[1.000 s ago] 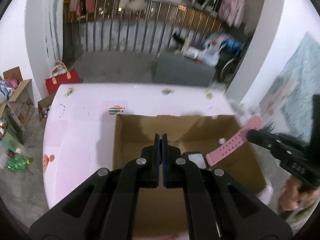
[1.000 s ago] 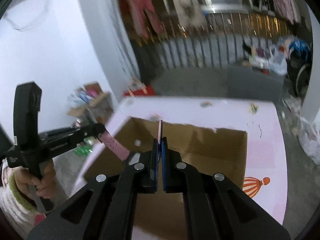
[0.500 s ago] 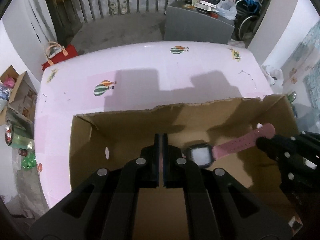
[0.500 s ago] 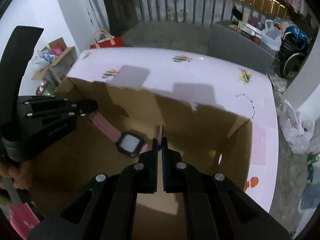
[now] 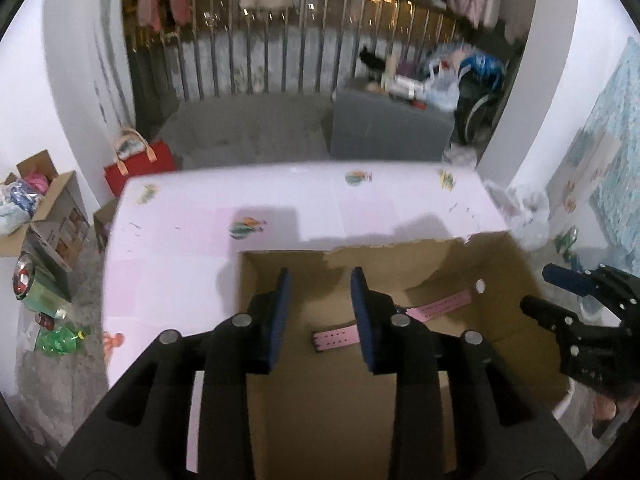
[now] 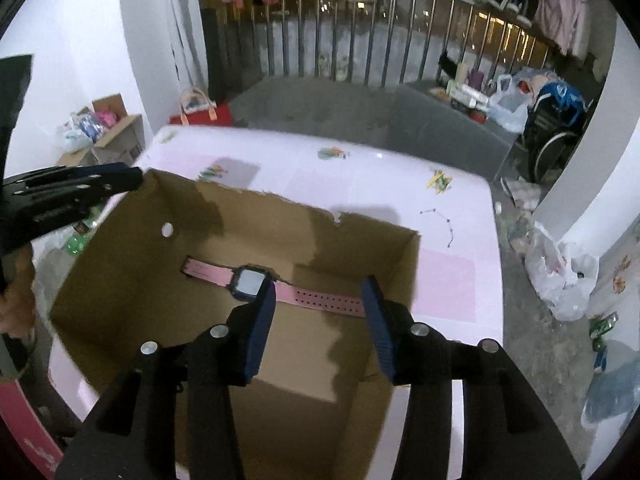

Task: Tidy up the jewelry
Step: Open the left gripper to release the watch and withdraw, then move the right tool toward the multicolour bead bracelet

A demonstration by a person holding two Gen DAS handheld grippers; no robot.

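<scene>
Both hand-held grippers are angling down over an open cardboard box [image 6: 404, 264] on a pink table [image 6: 448, 200]. The left gripper [image 5: 320, 312] and right gripper [image 6: 320, 320] are opening their jaws, gripping nothing. A pink watch [image 6: 250, 282] is lying flat on the box floor, strap running side to side, its screen facing up. No lettering is legible.
</scene>
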